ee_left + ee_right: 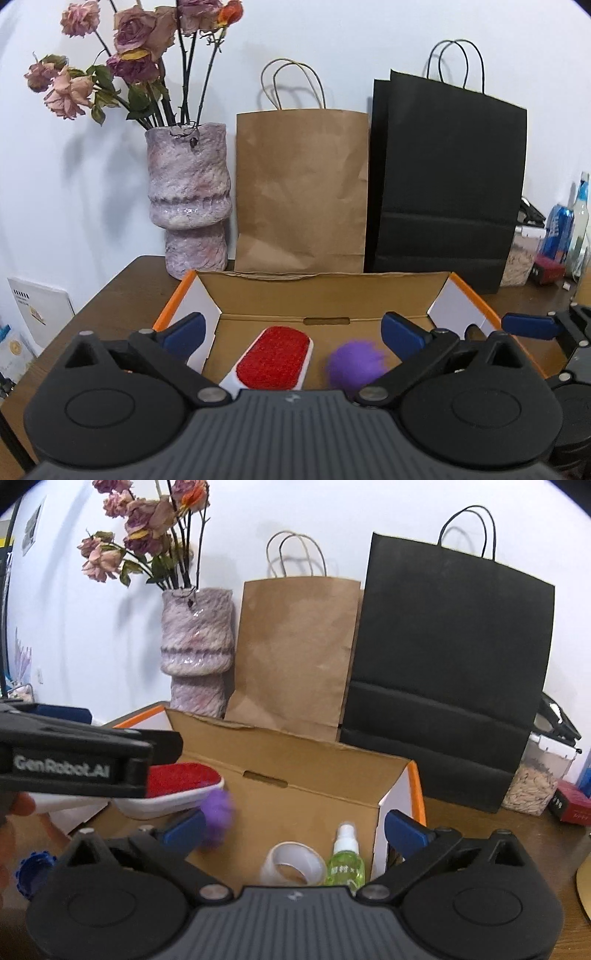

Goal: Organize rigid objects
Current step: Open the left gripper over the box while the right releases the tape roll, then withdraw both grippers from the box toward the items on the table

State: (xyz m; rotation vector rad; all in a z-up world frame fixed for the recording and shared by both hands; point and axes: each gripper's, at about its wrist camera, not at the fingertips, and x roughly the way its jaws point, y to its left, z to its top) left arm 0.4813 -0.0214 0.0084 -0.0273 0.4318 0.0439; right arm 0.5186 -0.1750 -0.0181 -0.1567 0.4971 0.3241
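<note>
Left wrist view first: the left gripper point(291, 332) hangs over the open cardboard box point(332, 295) with its jaws spread wide and nothing between the pads. Below it, inside the box, lie the red lint brush point(275, 356) and a blurred purple pom-pom point(354, 363). From the right wrist view, the right gripper point(295, 825) is just as wide and just as empty, poised above a roll of clear tape point(291, 864) and a green spray bottle point(345, 864) standing side by side on the box floor. This looks like the release step, items going into the box. Next, each gripper needs to lift clear without clipping the box flaps. Behind stand the vase of dried roses point(192, 199), a brown paper bag point(301, 188) and a black paper bag point(447, 184), near enough to knock. A blue bottle cap point(33, 873) sits outside the box, a likely next pick.
</note>
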